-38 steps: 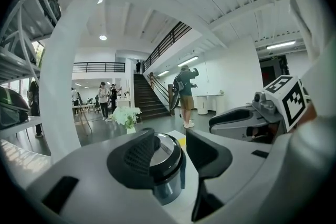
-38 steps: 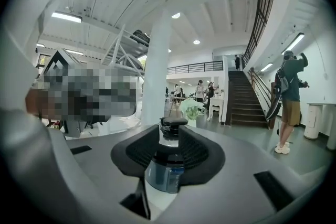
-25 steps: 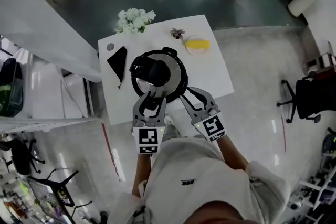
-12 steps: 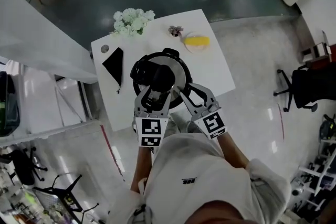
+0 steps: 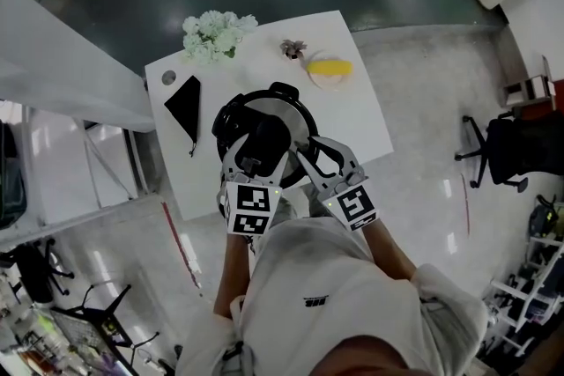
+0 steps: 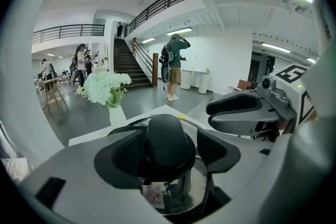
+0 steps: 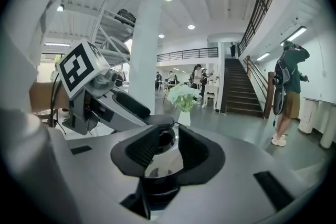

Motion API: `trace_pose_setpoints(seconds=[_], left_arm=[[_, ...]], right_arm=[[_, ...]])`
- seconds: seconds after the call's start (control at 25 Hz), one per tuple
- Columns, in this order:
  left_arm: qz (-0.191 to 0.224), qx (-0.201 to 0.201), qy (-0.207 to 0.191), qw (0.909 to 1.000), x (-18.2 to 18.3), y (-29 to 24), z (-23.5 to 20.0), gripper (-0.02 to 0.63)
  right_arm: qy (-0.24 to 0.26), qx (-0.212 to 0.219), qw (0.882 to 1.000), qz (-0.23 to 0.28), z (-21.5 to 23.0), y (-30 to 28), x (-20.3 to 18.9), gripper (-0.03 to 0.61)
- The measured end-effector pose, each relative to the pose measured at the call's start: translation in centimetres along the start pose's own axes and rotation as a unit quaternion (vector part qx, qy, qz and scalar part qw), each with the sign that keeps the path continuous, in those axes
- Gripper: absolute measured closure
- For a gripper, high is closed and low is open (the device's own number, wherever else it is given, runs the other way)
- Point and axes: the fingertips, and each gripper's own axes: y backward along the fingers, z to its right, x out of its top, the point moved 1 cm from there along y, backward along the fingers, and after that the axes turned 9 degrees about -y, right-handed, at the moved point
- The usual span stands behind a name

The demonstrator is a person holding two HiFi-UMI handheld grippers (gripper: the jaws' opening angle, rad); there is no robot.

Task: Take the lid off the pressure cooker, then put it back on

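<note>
The pressure cooker (image 5: pixel 231 121) stands in the middle of a white table (image 5: pixel 357 123), with its steel lid (image 5: pixel 296 117) on it. The lid's black knob (image 5: pixel 270 135) (image 6: pixel 169 136) sits between my left gripper's (image 5: pixel 261 152) (image 6: pixel 169 157) jaws. Those jaws are opening, and there is a gap on each side of the knob. My right gripper (image 5: pixel 315 152) (image 7: pixel 168 149) is open at the cooker's near right rim. Shiny lid steel (image 7: pixel 167 161) shows between its pads, and a black cooker handle (image 7: pixel 157 189) lies just below them.
On the table behind the cooker are white flowers (image 5: pixel 211 33) (image 6: pixel 105 87), a black triangular pouch (image 5: pixel 185 101) and a yellow item on a plate (image 5: pixel 330 69). A black office chair (image 5: pixel 502 145) stands on the floor to the right. People (image 6: pixel 176 63) stand far off.
My left gripper has moved forward over the lid and its jaws have spread from shut to wide, now either side of the knob. My right gripper has edged closer to the cooker's rim.
</note>
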Motion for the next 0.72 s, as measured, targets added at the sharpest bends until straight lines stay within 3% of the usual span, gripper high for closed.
trace_pose_setpoints(seconds=[0.36, 0.72], left_arm=[[-0.057, 0.014, 0.002, 0.9983, -0.3, -2.2, -0.5, 0.268], [-0.095, -0.009, 0.01, 0.9954, -1.0, -3.9, -0.4, 0.27]], right_arm=[[0.008, 0.077, 0.996, -0.042, 1.2, -1.9, -0.4, 0.46], [0.008, 0.106, 0.993, -0.052, 3.0, -3.3, -0.6, 0.462]])
